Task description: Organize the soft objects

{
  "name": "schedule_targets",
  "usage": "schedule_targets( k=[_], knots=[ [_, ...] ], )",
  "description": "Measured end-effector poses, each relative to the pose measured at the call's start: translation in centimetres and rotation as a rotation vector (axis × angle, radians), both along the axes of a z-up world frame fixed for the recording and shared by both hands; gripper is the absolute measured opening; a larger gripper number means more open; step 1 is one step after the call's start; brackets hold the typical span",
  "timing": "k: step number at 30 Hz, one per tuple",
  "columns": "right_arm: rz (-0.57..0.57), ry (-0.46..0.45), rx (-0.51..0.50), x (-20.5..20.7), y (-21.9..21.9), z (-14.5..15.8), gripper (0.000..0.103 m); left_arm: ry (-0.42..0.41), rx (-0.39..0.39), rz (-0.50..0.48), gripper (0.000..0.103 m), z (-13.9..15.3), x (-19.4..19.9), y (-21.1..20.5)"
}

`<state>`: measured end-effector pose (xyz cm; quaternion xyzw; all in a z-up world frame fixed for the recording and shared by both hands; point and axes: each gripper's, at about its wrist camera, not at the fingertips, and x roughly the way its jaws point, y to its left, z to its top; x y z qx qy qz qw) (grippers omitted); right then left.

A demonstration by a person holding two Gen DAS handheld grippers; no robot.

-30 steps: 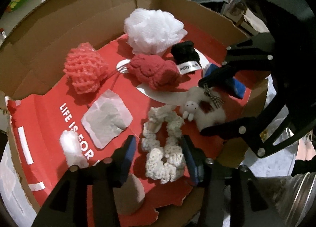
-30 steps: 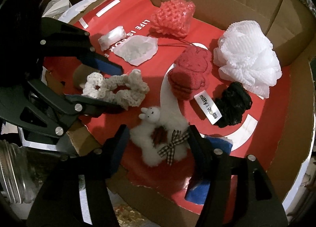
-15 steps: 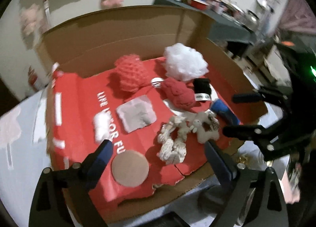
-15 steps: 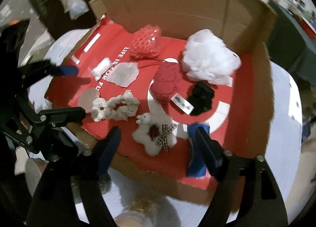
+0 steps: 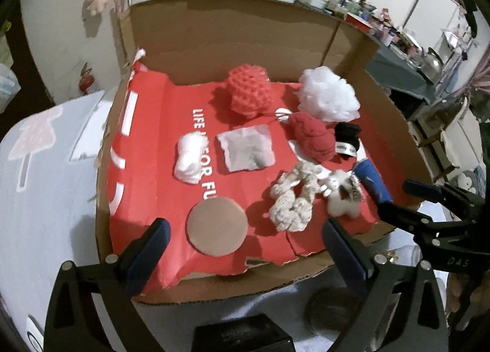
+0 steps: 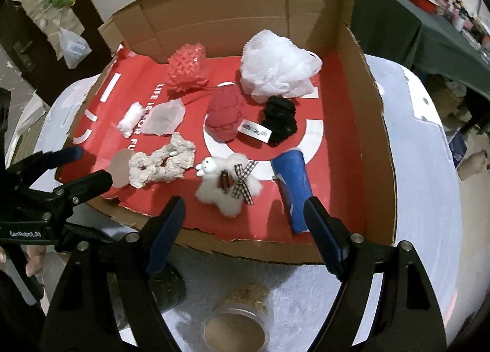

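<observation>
An open cardboard box with a red floor holds soft things: a cream scrunchie, a white fluffy bunny clip, a red knit piece, a white mesh puff, a coral net ball, a black scrunchie and a blue roll. My left gripper is open and empty at the box's front edge. My right gripper is open and empty, also at the front edge.
A white pad, a cotton wad and a brown disc lie on the box floor. A jar stands on the white table in front of the box. A dark table with clutter stands behind.
Both grippers have pulled back and up from the scrunchie and the bunny clip to the box's front edge, and both jaws have opened wider. The soft things lie where they were.
</observation>
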<state>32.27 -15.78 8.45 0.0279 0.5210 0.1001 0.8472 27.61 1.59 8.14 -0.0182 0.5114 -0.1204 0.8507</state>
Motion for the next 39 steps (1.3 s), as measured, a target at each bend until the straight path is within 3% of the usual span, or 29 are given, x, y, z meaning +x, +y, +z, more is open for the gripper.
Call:
schedule_targets(
  k=[20, 39],
  knots=[
    [-0.033, -0.035, -0.018, -0.4, 0.3, -1.6, 0.079, 0.001, 0.056, 0.052, 0.101, -2.0, -0.6, -0.1],
    [-0.033, -0.069, -0.049, -1.0, 0.5, -1.6, 0.079, -0.010, 0.078, 0.072, 0.101, -2.1, -0.5, 0.1]
  ],
)
